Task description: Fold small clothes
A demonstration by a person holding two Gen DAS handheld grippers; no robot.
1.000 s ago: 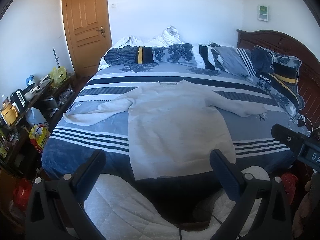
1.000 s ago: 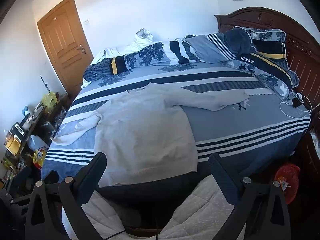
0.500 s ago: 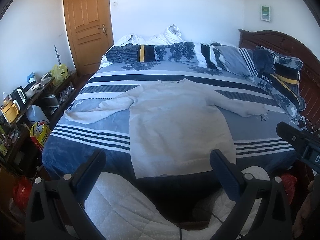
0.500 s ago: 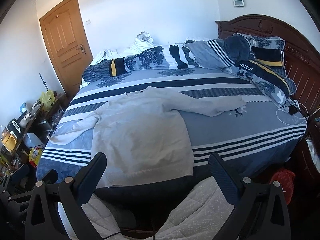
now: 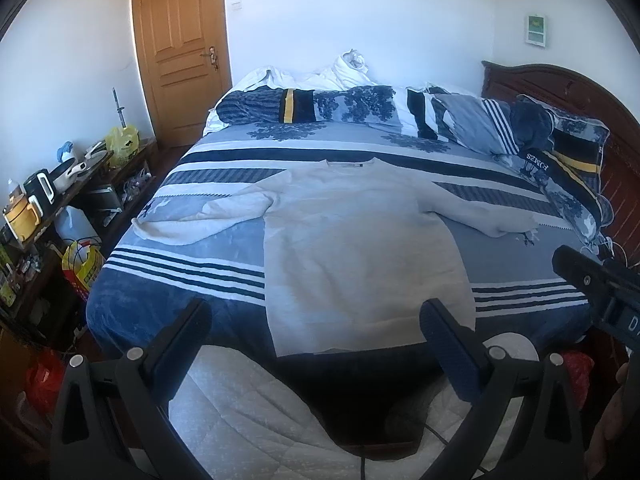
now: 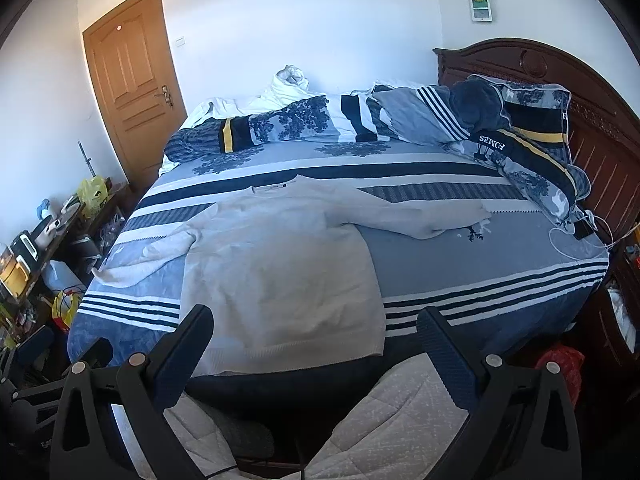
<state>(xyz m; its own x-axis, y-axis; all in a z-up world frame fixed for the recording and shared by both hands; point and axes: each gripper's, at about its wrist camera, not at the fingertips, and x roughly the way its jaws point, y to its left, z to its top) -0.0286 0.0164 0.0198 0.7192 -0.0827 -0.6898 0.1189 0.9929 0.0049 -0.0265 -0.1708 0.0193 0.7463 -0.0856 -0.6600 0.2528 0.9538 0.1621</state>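
Observation:
A pale grey long-sleeved sweater (image 5: 360, 248) lies flat on the striped blue bed (image 5: 180, 272), collar away from me, both sleeves spread out to the sides. It also shows in the right wrist view (image 6: 280, 268). My left gripper (image 5: 316, 320) is open and empty, held above the near bed edge in front of the sweater's hem. My right gripper (image 6: 314, 326) is open and empty, also short of the hem. The right gripper's body shows at the right edge of the left wrist view (image 5: 600, 288).
Striped pillows and bedding (image 5: 400, 112) are piled along the far side, against a dark wooden headboard (image 6: 560, 92) on the right. A cluttered shelf (image 5: 48, 200) stands left of the bed. A wooden door (image 5: 180, 48) is at the back left. A white quilted fabric (image 5: 260, 420) lies below the grippers.
Both grippers have tilted up and drawn back slightly, so the room sits lower in view. The sweater has not moved. Both stay open.

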